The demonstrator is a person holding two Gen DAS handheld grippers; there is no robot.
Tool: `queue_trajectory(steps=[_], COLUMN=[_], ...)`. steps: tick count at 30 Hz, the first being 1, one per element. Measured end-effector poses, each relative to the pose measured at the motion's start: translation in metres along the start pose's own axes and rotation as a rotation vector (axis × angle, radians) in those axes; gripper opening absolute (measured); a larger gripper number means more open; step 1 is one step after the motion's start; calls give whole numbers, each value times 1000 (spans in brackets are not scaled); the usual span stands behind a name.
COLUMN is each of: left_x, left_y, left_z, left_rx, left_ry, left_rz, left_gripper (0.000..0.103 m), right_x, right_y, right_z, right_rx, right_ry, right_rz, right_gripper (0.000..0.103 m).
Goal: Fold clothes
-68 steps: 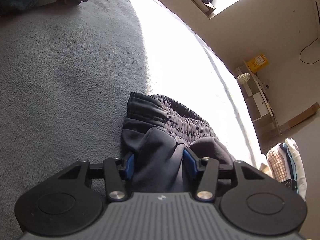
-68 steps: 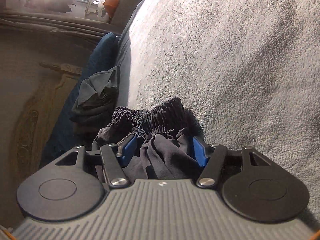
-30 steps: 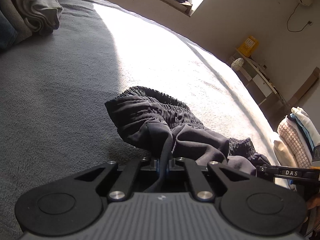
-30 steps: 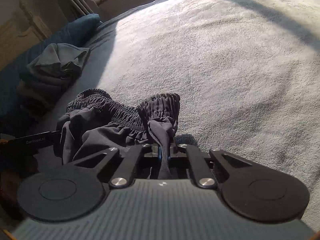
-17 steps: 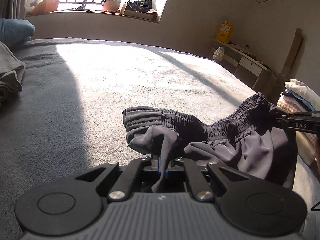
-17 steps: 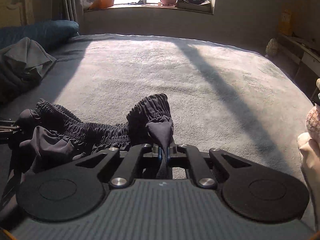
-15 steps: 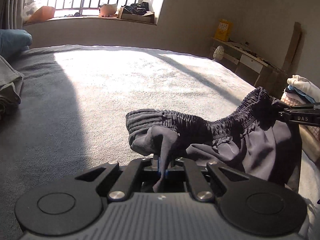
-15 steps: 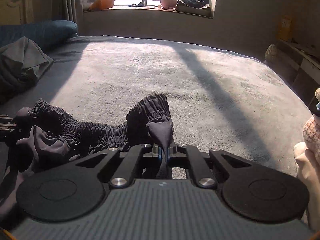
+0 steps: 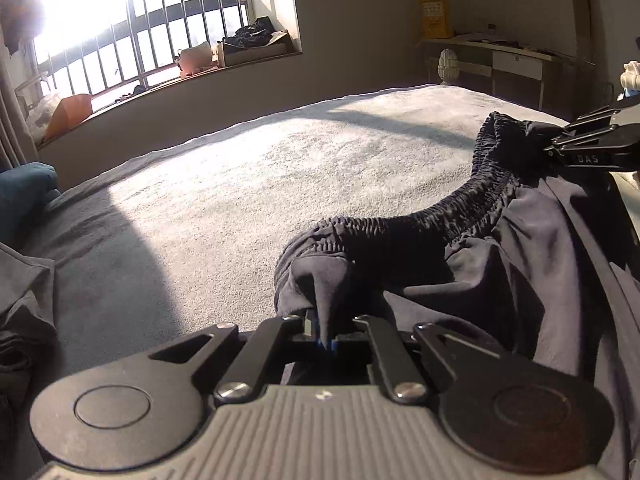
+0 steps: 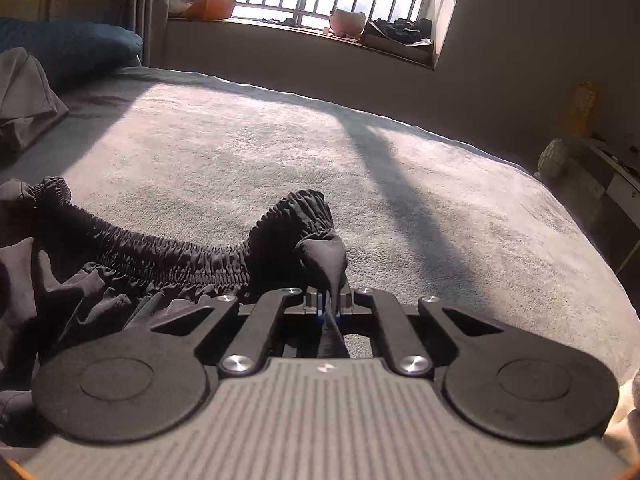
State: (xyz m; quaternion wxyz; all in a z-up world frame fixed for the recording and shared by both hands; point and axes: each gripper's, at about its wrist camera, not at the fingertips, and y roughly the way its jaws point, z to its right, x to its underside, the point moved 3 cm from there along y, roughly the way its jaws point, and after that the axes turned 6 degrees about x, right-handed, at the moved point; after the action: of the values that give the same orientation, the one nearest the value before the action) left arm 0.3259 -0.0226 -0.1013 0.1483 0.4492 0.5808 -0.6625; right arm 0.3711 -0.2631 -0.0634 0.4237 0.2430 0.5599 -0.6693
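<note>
Left wrist view: the dark shorts (image 9: 500, 248) hang stretched over the grey bed (image 9: 240, 184), elastic waistband all scrunched, running up toward 2 o'clock. The left tongs (image 9: 326, 338) are pinched tight on a corner of the fabric. At 2 o'clock the right tongs (image 9: 560, 142) clamp the other waistband end; "DAS" is printed on them.

Right wrist view: same shorts (image 10: 168, 264), waistband trailing off to 9 o'clock. The right tongs (image 10: 330, 308) are squeezed closed on a bunched fabric point.
</note>
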Motion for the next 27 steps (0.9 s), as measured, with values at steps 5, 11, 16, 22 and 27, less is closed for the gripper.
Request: queue_trajectory(steps=[5, 11, 16, 22, 27], left_x=[-14, -7, 4, 12, 32], left_y=[20, 47, 53, 23, -33], left_z=[-17, -28, -46, -81, -94], left_rx=[-43, -38, 13, 109, 177], left_ry=[-20, -85, -221, -464, -562], left_rz=[1, -72, -112, -141, -140], left_gripper=[5, 6, 26, 61, 67], right_x=[-12, 2, 17, 33, 68], right_y=[27, 72, 91, 73, 25], right_z=[0, -2, 11, 49, 88], right_rx=[-11, -51, -120, -185, -240], right_ry=[34, 120, 275, 489, 695], right_rz=[29, -63, -153, -227, -291], right_gripper=[3, 4, 22, 62, 67])
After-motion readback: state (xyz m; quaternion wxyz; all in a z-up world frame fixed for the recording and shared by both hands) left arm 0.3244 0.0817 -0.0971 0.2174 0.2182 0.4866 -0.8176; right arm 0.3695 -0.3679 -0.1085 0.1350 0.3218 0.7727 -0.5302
